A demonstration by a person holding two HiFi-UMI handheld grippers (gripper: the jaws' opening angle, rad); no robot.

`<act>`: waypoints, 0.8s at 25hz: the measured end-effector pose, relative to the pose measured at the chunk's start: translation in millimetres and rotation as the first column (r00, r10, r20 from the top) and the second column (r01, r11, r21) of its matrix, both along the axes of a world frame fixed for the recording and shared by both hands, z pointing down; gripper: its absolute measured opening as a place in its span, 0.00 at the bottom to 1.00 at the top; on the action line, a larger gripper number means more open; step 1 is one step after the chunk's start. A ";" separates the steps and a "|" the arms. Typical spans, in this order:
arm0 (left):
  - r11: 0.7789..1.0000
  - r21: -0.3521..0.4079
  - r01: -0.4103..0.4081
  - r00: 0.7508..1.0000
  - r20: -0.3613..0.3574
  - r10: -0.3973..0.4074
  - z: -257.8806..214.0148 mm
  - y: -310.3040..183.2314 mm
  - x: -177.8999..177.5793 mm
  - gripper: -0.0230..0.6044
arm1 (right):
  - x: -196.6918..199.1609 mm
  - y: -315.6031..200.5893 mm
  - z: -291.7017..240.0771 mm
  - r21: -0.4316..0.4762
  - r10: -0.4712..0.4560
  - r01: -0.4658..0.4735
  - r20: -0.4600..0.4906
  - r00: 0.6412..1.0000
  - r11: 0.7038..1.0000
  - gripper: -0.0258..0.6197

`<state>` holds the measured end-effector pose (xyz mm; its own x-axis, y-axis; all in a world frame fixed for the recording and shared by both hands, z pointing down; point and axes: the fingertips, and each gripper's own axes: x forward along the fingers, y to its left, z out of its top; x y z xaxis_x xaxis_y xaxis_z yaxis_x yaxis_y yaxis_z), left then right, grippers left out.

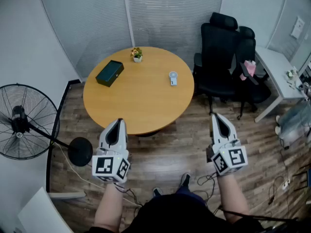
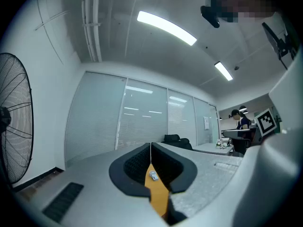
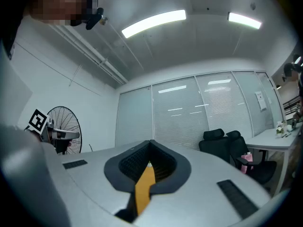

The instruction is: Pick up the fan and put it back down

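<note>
The small white fan [image 1: 173, 77] lies flat on the round wooden worktop [image 1: 141, 106], towards its far right side, with bare wood all around it and nothing touching it. On the same worktop a dark green box [image 1: 110, 73] sits at the far left, well apart from the fan, and a little potted plant [image 1: 137, 54] stands at the far edge between them. Your left gripper [image 1: 118, 122] hangs in the air just short of the near rim, over the wooden floor [image 1: 165, 152]; its jaws are pressed together with nothing between them (in the left gripper view the fan shows only as a small pale speck on the strip of orange wood seen past the jaws). Your right gripper [image 1: 217, 116] is held off the worktop's near right side, also above the floor, and its jaws meet at the tip too, clenched and empty. Both grippers point roughly level towards the worktop. Beyond the worktop on the right stand two black office chairs [image 1: 221, 52], beside a white desk [image 1: 277, 67]. A tall black pedestal fan [image 1: 22, 121] stands by the left wall.
</note>
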<state>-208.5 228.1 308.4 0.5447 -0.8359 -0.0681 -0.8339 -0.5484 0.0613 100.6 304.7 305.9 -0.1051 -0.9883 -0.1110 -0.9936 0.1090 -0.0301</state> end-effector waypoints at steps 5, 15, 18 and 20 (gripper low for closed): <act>1.000 -0.012 0.002 1.000 0.004 -0.002 5.4 -7.9 10.0 0.05 | 10.4 -6.6 4.7 -0.009 0.001 -0.001 0.001 1.000 1.000 0.04; 1.000 -0.013 0.004 1.000 0.016 -0.004 8.8 -26.3 52.7 0.05 | 61.4 -23.6 17.7 -0.023 0.035 -0.034 0.054 0.998 0.999 0.05; 1.000 -0.001 0.004 1.000 0.017 -0.004 6.7 -33.3 76.5 0.05 | 85.4 -32.4 22.8 -0.027 0.041 -0.039 0.067 0.997 0.999 0.06; 1.000 -0.004 0.013 1.000 0.026 -0.013 7.7 -37.0 93.6 0.05 | 101.9 -37.7 24.4 -0.025 0.037 -0.035 0.080 0.996 0.999 0.07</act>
<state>-114.9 191.1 316.1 0.5351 -0.8433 -0.0505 -0.8425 -0.5371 0.0422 202.4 267.0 330.3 -0.0613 -0.9936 -0.0947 -0.9911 0.0719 -0.1125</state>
